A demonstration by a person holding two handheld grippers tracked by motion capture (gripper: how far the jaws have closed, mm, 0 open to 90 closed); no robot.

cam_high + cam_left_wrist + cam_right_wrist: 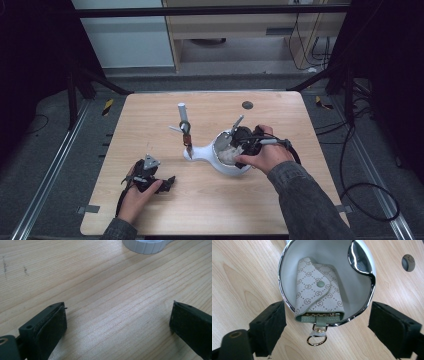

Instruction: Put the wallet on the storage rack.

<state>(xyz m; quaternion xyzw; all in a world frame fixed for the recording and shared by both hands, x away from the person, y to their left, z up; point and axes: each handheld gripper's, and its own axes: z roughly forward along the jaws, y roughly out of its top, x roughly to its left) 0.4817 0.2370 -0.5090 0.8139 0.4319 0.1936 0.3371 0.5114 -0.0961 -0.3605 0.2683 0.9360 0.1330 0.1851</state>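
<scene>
Even overhead light brightens the pale wooden tabletop (pixel 210 200); around it the room falls dark. Glare streaks the white bowl's chrome rim (pixel 362 267). The high view is soft and grainy.

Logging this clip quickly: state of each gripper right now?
Left gripper: open, holding nothing, over bare table.
Right gripper: open, over the key pouch lying in the white dish.

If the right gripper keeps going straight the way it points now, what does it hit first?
Most likely the key pouch lying in the white bowl, or the bowl's chrome rim beside it; the right gripper stands open above them. Depth is unclear.
</scene>
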